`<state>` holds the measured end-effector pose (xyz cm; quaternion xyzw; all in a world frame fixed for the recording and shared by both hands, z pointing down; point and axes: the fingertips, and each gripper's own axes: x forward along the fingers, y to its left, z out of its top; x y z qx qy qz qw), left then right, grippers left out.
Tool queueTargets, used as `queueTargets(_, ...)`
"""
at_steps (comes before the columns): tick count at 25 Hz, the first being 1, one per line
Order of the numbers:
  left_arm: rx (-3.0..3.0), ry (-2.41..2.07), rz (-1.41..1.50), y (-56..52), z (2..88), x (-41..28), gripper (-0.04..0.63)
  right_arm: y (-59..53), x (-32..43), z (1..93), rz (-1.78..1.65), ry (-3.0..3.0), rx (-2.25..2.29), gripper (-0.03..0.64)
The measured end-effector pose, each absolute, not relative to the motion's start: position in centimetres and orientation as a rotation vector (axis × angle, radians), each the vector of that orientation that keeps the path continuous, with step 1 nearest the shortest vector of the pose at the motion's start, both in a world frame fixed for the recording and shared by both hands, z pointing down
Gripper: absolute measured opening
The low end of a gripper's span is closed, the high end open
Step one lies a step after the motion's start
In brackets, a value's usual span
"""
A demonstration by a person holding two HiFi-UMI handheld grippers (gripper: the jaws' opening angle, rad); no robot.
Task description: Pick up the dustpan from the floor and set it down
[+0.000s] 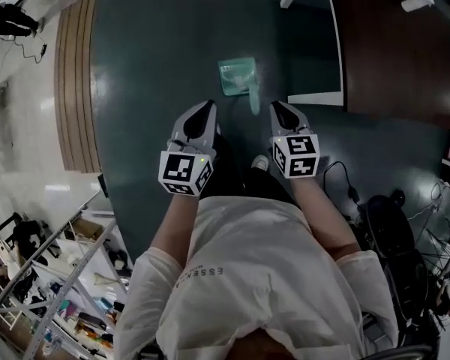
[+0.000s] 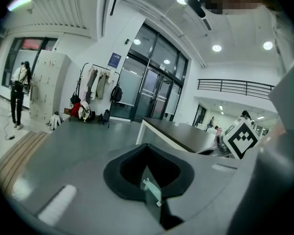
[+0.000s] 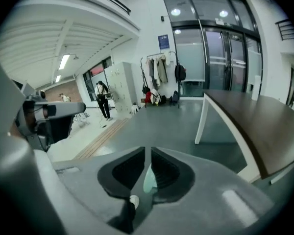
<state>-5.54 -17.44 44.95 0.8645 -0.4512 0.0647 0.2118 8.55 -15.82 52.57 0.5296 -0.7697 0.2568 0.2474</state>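
A pale teal dustpan [image 1: 238, 76] lies on the dark green floor [image 1: 157, 51], its handle pointing toward me. Both grippers hover short of it, apart from it. My left gripper [image 1: 207, 106] is to the left of the handle, its jaws closed to a point with nothing held. My right gripper [image 1: 276, 105] is just right of the handle's end, also shut and empty. Past the shut left gripper [image 2: 147, 148] a sliver of the dustpan [image 2: 152, 192] shows through the narrow slit. Ahead of the shut right gripper [image 3: 148, 151], the dustpan [image 3: 149, 178] shows the same way.
A dark brown table with white legs [image 1: 390, 43] stands at the right, close behind the dustpan. A wooden strip [image 1: 75, 88] edges the floor at left. A metal shelf rack [image 1: 60, 291] is at lower left, cables and a bag [image 1: 382, 216] at right. A person [image 2: 18, 94] stands far off.
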Motion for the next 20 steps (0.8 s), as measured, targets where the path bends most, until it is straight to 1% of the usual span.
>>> queueTargets(1,2.398,-1.238,0.187,-17.8,45.7,-5.6,0.015,-15.9,8.1,54.3,0.762,-2.075,1.41,0.041)
queueTargets(3,2.397,-1.194,0.182,-18.8,47.3,-5.5,0.015,-16.8,7.1,57.4,0.866,-2.034,1.348,0.07)
queueTargets(4,2.397,-1.176,0.177,-19.7,48.2,-5.3,0.015,-17.9,6.9,58.9,0.895,-2.012,1.325,0.094)
queueTargets(9,2.371,-1.171,0.194,-23.4,52.9,-5.2,0.015,-22.9,7.0,66.9,0.942,-1.862,1.282,0.205)
queueTargets(14,2.294,-1.155,0.209,-23.0,56.8,-5.3,0.015,-23.6,6.6,73.0,0.945,-1.75,1.23,0.207)
queueTargets(20,2.246,-1.127,0.172,-24.1,57.6,-5.1,0.015,-26.0,5.6,76.0,0.975,-1.7,1.171,0.203)
